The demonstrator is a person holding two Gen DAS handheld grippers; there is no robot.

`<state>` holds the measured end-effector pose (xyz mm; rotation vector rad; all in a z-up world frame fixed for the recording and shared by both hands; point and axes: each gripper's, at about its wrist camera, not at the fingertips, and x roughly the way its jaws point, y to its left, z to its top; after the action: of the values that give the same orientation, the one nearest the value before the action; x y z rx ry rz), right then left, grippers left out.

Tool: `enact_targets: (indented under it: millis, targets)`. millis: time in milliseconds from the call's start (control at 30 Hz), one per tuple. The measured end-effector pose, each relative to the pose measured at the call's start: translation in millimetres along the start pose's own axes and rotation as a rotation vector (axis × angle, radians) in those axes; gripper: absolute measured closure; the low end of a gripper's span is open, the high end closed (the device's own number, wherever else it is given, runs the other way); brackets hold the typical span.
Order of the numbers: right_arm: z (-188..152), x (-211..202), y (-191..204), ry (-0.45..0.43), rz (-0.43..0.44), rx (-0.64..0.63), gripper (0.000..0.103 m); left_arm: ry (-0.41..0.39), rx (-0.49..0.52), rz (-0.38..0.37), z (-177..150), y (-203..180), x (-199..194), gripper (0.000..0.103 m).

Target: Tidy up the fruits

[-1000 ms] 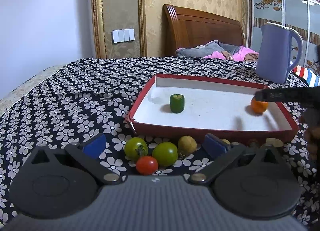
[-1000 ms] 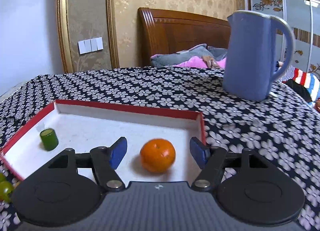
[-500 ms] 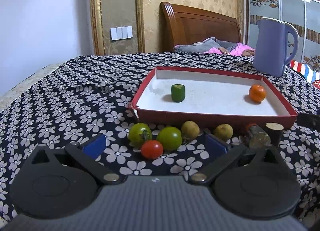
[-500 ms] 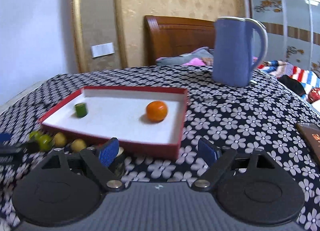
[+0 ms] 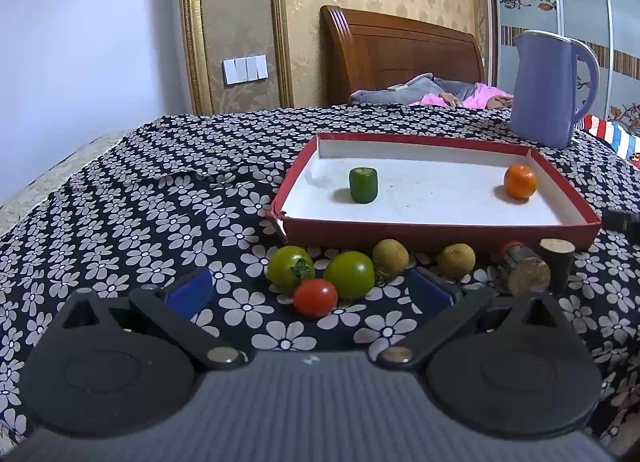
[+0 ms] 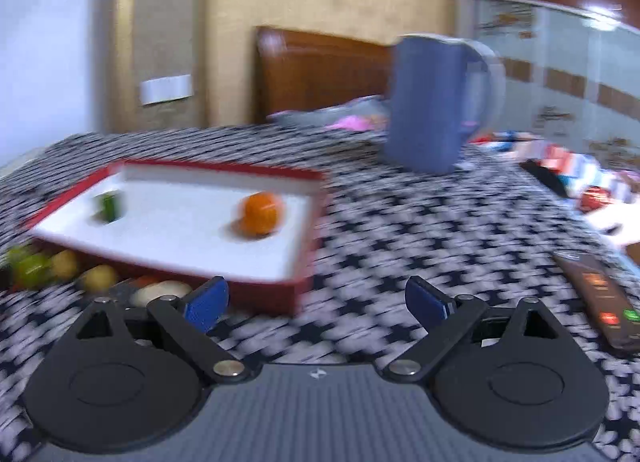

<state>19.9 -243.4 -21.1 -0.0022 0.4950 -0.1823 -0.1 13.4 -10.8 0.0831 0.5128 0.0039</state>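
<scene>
A red tray (image 5: 436, 229) with a white floor holds a green cucumber piece (image 5: 363, 190) and an orange (image 5: 519, 181). In front of the tray lie two green tomatoes (image 5: 349, 274), a red tomato (image 5: 315, 297), two yellow-brown fruits (image 5: 390, 257) and two brown log-like pieces (image 5: 525, 272). My left gripper (image 5: 310, 294) is open and empty, with the red tomato between its fingers. My right gripper (image 6: 316, 298) is open and empty, in front of the tray's near right corner (image 6: 296, 294); that view is blurred. The orange (image 6: 261, 213) shows there too.
A blue jug (image 5: 548, 87) stands behind the tray on the flowered cloth (image 5: 160, 213). A phone (image 6: 600, 302) lies to the right of my right gripper. A wooden headboard (image 5: 400, 61) and bedding are at the back.
My right gripper has let the orange go in the tray and pulled back to the right, out of the tray. My left gripper has backed off a little from the fruits.
</scene>
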Motion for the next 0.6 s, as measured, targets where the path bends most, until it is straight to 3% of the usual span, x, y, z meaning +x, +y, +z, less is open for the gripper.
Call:
enact_targets:
  millis: [67,100,267,333,400,433,533,600]
  targets:
    - [4.7,19.0,-11.6,0.082,-0.043,0.036,0.000,0.001,0.001,0.003,-0.5,0.6,0.9,0.000]
    - [4.7,24.1,-19.0,0.096,-0.022,0.061,0.000,0.002,0.001,0.002,-0.6,0.6,1.1,0.000]
    - [-0.7,26.4,-31.4,0.082,0.033,0.085,0.000,0.006,-0.009,0.004,0.5,1.1,3.5,0.000]
    - [2.2,14.9,-36.1,0.029,-0.002,0.087,0.000,-0.001,0.000,0.002,-0.7,0.6,1.3,0.000]
    - [4.9,4.8,-50.2,-0.072,-0.091,0.182,0.000,-0.008,0.013,0.010,-1.6,-1.1,0.8,0.000]
    - [8.3,7.8,-56.8,-0.055,-0.108,0.212,0.000,-0.004,0.015,0.014,-1.1,-2.3,2.3,0.000]
    - [13.3,49.0,-56.7,0.155,-0.125,0.141,0.000,0.006,0.002,0.001,-0.1,-4.8,4.8,0.000]
    - [6.7,66.9,-49.6,0.201,-0.130,0.102,0.000,0.004,0.006,-0.011,-0.3,-7.9,4.2,0.000]
